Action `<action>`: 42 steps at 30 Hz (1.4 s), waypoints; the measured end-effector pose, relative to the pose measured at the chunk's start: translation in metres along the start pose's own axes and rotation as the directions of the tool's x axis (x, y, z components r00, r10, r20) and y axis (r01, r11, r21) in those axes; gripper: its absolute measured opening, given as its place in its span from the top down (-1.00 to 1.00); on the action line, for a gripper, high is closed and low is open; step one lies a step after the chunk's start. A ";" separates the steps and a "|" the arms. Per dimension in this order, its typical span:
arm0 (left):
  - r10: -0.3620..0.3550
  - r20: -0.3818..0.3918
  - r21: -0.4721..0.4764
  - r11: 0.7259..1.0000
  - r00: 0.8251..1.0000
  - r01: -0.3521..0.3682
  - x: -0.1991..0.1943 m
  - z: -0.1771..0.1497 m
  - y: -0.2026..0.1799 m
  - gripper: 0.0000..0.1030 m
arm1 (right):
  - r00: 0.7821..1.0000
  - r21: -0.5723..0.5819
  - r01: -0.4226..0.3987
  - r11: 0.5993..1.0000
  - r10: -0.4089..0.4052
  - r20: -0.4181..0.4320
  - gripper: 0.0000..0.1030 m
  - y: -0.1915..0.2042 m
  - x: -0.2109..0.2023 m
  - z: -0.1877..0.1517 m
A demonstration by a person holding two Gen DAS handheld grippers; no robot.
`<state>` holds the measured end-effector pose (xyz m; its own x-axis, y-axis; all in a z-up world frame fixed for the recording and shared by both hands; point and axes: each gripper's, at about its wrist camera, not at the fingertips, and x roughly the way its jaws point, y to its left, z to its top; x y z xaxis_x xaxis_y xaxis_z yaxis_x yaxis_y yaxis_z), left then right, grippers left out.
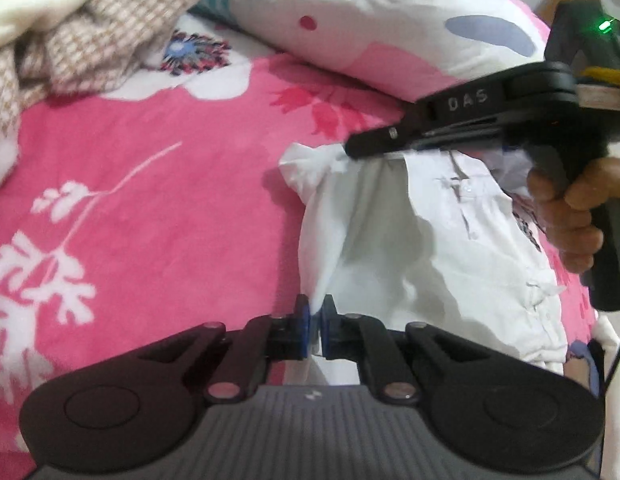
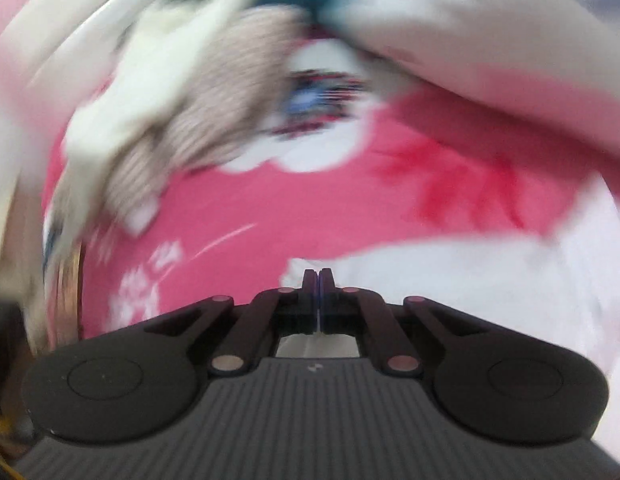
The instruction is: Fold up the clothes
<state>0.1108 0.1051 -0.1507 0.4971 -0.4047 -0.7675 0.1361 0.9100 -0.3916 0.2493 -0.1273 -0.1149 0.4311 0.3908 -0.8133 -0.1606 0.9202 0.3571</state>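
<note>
**White shirt held at two points on pink bedspread**

A checked garment [image 1: 82,44] and a pillow [image 1: 390,28] lie far on the bedspread [image 1: 170,208]. The white shirt [image 1: 430,248] runs near-to-far at right. Left gripper [image 1: 316,320] and right gripper [image 2: 319,280] are each clamped on its cloth.
</note>
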 end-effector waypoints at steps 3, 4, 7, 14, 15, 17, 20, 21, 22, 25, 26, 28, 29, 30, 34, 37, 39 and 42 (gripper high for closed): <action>-0.006 0.004 0.026 1.000 1.000 0.006 -0.001 -0.002 -0.004 0.90 | 0.998 0.173 0.031 0.984 -0.039 0.043 1.00 -0.018 -0.012 -0.006; -0.008 0.006 0.034 0.999 1.000 0.008 -0.001 -0.003 -0.006 0.90 | 0.994 0.192 0.067 0.979 -0.083 0.075 0.99 -0.018 -0.019 -0.006; -0.010 0.015 0.058 0.998 1.000 0.010 -0.003 -0.003 -0.010 0.90 | 0.988 0.070 0.087 0.994 -0.095 0.123 0.94 -0.002 -0.030 0.003; 0.006 0.045 0.158 0.987 0.999 -0.013 -0.008 -0.007 -0.026 0.90 | 0.987 -0.580 -0.031 0.814 -0.067 -0.146 0.16 0.093 0.027 0.009; 0.008 0.049 0.169 0.986 0.999 -0.017 -0.009 -0.008 -0.028 0.90 | 0.975 -0.632 -0.046 0.774 -0.102 -0.196 0.10 0.101 0.041 0.008; 0.013 0.056 0.189 0.982 0.998 -0.023 -0.010 -0.011 -0.033 0.91 | 0.935 -0.705 -0.020 0.709 -0.236 -0.265 0.12 0.107 0.070 0.002; 0.019 0.068 0.220 0.975 0.998 -0.034 -0.012 -0.015 -0.040 0.91 | 0.916 -0.651 0.072 0.756 -0.308 -0.256 0.95 0.088 0.079 0.007; 0.021 0.075 0.220 0.975 0.997 -0.037 -0.013 -0.016 -0.041 0.91 | 0.934 -0.546 0.086 0.833 -0.258 -0.247 0.95 0.075 0.069 0.015; 0.017 0.066 0.215 0.976 0.998 -0.031 -0.012 -0.016 -0.040 0.91 | 0.950 -0.432 0.093 0.897 -0.210 -0.231 0.96 0.061 0.060 0.023; 0.016 0.038 0.196 0.980 0.999 -0.023 -0.010 -0.015 -0.038 0.91 | 0.987 -0.084 0.120 0.989 -0.128 -0.096 0.99 0.017 0.031 0.029; 0.016 0.037 0.199 0.980 0.999 -0.023 -0.010 -0.015 -0.037 0.91 | 0.994 0.040 0.102 0.994 -0.099 -0.051 0.99 0.001 0.023 0.027; 0.017 0.037 0.199 0.980 0.999 -0.024 -0.012 -0.015 -0.036 0.91 | 0.998 0.237 0.045 0.970 -0.052 0.023 0.99 -0.024 0.020 0.024; 0.018 0.037 0.194 0.981 0.999 -0.025 -0.013 -0.014 -0.035 0.91 | 0.997 0.301 0.002 0.954 -0.024 0.069 0.99 -0.032 0.019 0.021; 0.018 0.037 0.189 0.982 0.999 -0.025 -0.014 -0.014 -0.033 0.91 | 0.993 0.361 -0.043 0.931 0.001 0.117 0.99 -0.040 0.018 0.018; 0.028 0.042 0.193 0.981 0.999 -0.036 -0.013 -0.010 -0.030 0.91 | 0.986 0.373 -0.127 0.919 0.078 0.144 0.90 -0.041 0.015 0.023; 0.029 0.053 0.220 0.975 0.998 -0.040 -0.014 -0.010 -0.035 0.90 | 0.999 0.087 -0.045 0.995 0.044 0.010 0.56 -0.003 0.016 0.038; 0.031 0.064 0.253 0.966 0.997 -0.046 -0.016 -0.012 -0.040 0.90 | 0.995 -0.125 -0.025 0.992 0.012 -0.101 0.11 0.025 0.029 0.040; 0.041 0.080 0.298 0.952 0.996 -0.063 -0.018 -0.015 -0.047 0.90 | 0.963 -0.396 -0.030 0.918 -0.080 -0.257 0.02 0.057 0.060 0.037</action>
<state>0.0824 0.0682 -0.1263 0.5696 -0.3588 -0.7395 0.3540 0.9191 -0.1733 0.2989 -0.0523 -0.1264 0.1996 0.3090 -0.9299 -0.5117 0.8422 0.1701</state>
